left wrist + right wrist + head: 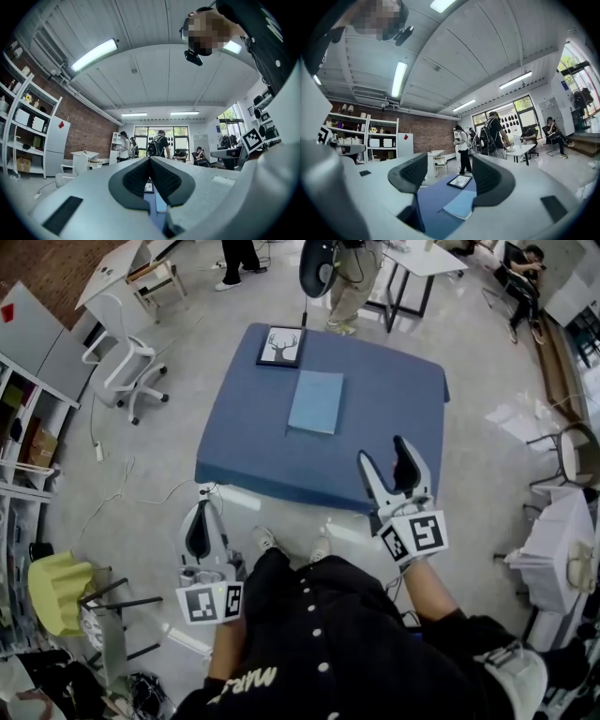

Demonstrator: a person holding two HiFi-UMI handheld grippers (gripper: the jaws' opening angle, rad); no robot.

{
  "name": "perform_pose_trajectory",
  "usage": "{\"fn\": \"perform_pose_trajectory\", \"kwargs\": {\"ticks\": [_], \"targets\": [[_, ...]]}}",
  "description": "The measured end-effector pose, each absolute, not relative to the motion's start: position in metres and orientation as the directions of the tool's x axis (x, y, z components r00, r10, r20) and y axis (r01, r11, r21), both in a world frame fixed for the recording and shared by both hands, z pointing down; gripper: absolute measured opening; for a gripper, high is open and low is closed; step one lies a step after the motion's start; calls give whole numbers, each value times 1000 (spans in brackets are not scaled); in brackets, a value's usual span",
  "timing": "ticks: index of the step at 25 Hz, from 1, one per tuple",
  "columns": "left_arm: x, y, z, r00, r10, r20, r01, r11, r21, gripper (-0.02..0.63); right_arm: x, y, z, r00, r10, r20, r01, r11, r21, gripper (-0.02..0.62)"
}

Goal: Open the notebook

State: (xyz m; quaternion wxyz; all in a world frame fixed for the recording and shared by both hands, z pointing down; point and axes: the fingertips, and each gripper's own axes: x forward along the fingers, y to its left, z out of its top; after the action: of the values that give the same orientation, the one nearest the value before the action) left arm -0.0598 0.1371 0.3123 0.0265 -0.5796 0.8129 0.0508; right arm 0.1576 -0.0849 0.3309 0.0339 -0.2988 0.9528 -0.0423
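A light blue notebook (pixel 316 401) lies closed on the dark blue table (pixel 384 427), near its far middle. In the right gripper view the notebook (pixel 461 205) shows between the jaws, well ahead of them. My right gripper (pixel 392 465) hovers over the table's near right part, open and empty. My left gripper (pixel 200 524) hangs off the table's near left corner, over the floor; its jaws meet with nothing between them. The left gripper view shows only a sliver of the notebook (pixel 159 202) below the closed pads.
A framed deer picture (pixel 281 345) lies at the table's far left corner. A white office chair (pixel 127 367) stands left of the table. People stand beyond the far edge (pixel 354 287). Shelving (pixel 23 437) lines the left wall; a folded chair (pixel 567 549) sits at right.
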Motion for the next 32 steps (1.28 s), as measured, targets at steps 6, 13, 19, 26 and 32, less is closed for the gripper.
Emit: {"fn": "perform_pose_trajectory", "kwargs": {"ticks": [6, 13, 19, 26, 32], "targets": [[-133, 106, 329, -281, -953, -113, -959, 272, 85, 3, 94, -107, 331, -791, -610, -45, -606, 792, -71, 287], [-226, 49, 327, -149, -984, -99, -984, 138, 110, 3, 23, -142, 305, -713, -698, -58, -697, 716, -40, 283], [-299, 15, 319, -83, -991, -107, -992, 72, 106, 3, -40, -163, 295, -655, -753, -63, -751, 658, -53, 281], [-350, -23, 326, 71, -993, -90, -993, -78, 84, 3, -77, -171, 326, -567, -823, 23, -822, 565, -65, 281], [-360, -80, 341, 156, -985, -72, -985, -161, 62, 3, -69, -210, 376, -516, -848, 123, -856, 510, -80, 281]]}}
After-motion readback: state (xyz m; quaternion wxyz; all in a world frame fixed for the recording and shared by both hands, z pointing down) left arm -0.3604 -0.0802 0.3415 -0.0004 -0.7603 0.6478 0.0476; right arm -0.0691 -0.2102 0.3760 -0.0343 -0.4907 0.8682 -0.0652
